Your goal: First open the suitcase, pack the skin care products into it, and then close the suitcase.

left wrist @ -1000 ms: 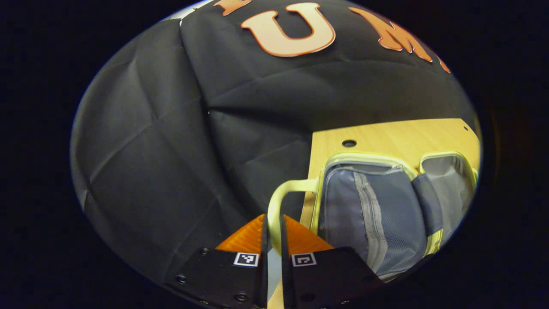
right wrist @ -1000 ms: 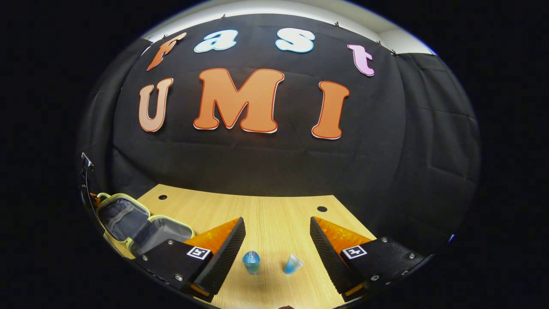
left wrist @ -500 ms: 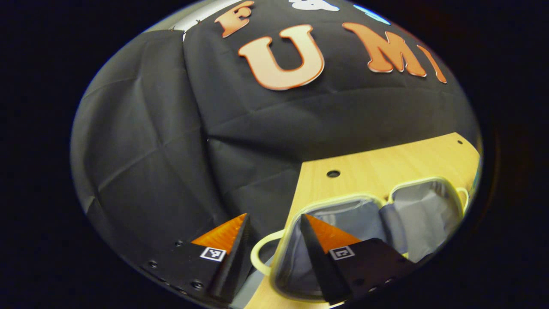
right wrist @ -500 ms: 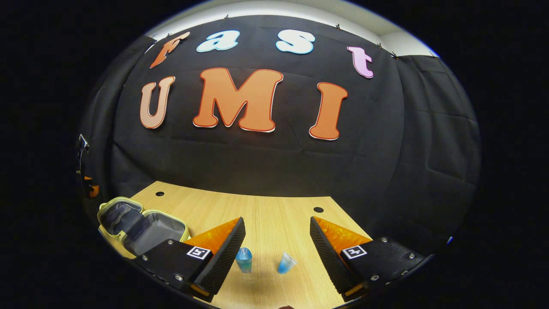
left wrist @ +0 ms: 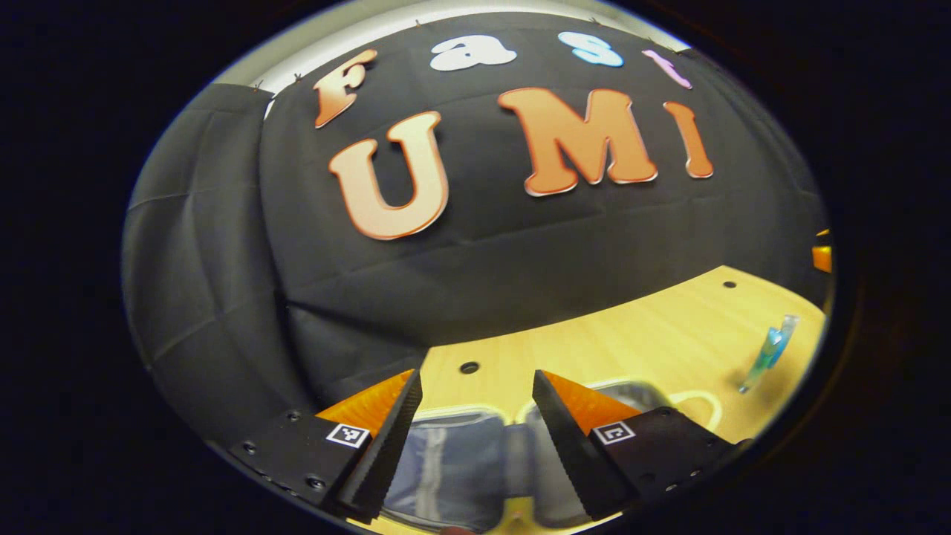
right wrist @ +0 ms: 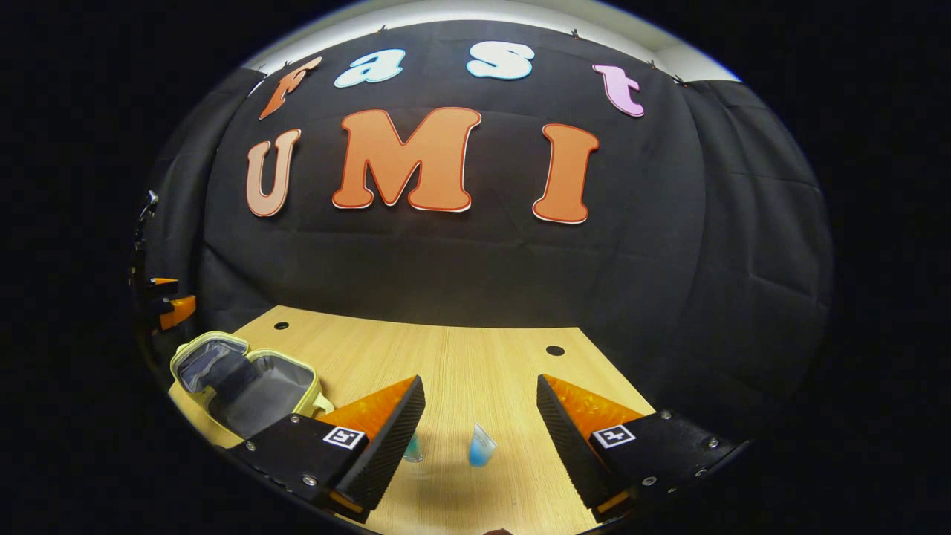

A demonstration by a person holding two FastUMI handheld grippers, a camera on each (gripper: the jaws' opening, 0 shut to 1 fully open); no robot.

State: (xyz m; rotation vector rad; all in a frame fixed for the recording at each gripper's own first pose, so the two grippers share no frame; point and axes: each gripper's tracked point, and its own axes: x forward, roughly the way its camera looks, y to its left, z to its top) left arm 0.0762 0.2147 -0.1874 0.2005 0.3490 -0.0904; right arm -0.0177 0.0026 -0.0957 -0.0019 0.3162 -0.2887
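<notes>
The small suitcase [right wrist: 245, 379] lies open flat on the wooden table [right wrist: 446, 349], pale yellow-green rim around grey lining. In the left gripper view its two grey halves [left wrist: 446, 468] sit just beneath my left gripper [left wrist: 475, 383], which is open and holds nothing. A looped handle [left wrist: 698, 401] shows beside the right finger. My right gripper [right wrist: 479, 383] is open, low over the table. Between its fingers stands a small blue tube [right wrist: 481, 448]. A second blue bottle [right wrist: 413, 448] is half hidden by the left finger. The left gripper view shows a blue tube [left wrist: 769, 353] far right.
Round holes [right wrist: 555, 350] mark the table near its back edge, which meets the black cloth wall. Orange parts of the left gripper [right wrist: 171, 306] show at the far left of the right gripper view, beyond the suitcase.
My left gripper let go of the suitcase handle, opened, and swung right over the open case. My right gripper edged forward, so the two blue products sit closer between its fingers.
</notes>
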